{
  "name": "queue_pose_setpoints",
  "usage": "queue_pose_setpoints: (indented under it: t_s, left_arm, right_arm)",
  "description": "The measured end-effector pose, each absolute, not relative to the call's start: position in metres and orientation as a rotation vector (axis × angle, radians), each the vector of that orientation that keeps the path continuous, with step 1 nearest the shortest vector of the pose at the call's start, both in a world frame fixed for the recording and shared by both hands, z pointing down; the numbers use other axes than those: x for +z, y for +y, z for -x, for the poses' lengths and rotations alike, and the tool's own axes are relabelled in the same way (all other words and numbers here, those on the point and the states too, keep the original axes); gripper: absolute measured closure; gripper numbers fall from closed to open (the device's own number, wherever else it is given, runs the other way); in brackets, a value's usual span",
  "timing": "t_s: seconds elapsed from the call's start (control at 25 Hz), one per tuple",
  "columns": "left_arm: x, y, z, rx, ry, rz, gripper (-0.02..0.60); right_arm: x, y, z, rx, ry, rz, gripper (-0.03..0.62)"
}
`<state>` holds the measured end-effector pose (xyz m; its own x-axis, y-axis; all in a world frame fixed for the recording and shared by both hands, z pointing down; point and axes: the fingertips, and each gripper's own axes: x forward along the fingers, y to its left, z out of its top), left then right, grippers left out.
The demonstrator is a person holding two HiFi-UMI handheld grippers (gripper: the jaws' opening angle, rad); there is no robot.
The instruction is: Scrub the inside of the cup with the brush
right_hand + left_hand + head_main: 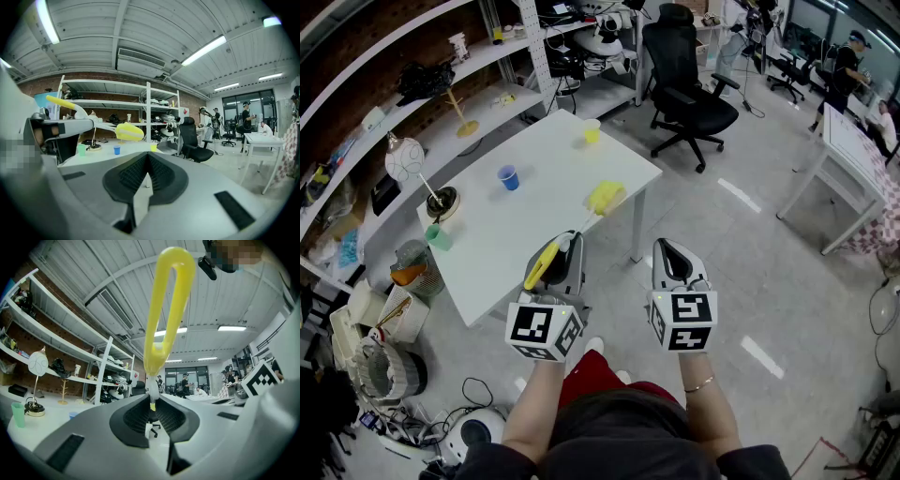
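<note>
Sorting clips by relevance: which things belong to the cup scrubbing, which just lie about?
Job: long yellow-handled brush, clamped in left gripper; small blue cup, yellow cup, green cup, which one unclear.
Lying about: black office chair; white wall shelves.

Brush point(168, 310) head hidden behind left gripper point(152, 399); shelf clutter point(427, 80) too small.

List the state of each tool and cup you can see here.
Left tongs: shut on the yellow long-handled plastic brush.
Right tongs: shut, empty.
Small blue plastic cup: upright on the white table.
Small yellow plastic cup: upright near table's far edge.
Green plastic cup: upright near table's left edge.
</note>
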<state>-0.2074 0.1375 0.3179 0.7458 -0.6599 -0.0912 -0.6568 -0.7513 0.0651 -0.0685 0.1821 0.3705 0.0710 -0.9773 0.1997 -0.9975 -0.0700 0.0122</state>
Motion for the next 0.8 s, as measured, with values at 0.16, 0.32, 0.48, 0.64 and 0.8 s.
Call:
queue_pose_setpoints:
  t_s: [0.16,0.32,0.48,0.64,0.8]
  left_arm:
    - [0.316,0.133,0.21,-0.181,-1.104,-2.907,0.538]
    - [0.318,0.129,0.215,-0.181,-1.117,-2.896,0.538]
    - [0.32,0.127,0.214,-0.181,-1.125,-2.888,0.538]
    - [0.32,0.125,0.213,-0.174,-1.133,-2.881,0.538]
    - [0.32,0.125,0.213,-0.169,-1.143,-2.878,0.538]
  right_arm:
    - [0.369,0.176,0.071,0.199,-2.043,-2.18,0.577]
    - [0.374,0.174,0.071,0.208,-2.035,-2.171,0.577]
    - [0.378,0.174,0.07,0.225,-2.05,-2.159,0.576]
    - [0.377,0.174,0.067,0.224,-2.049,-2.168,0.576]
    - [0.378,0.173,0.063,0.243,-2.052,-2.173,0.576]
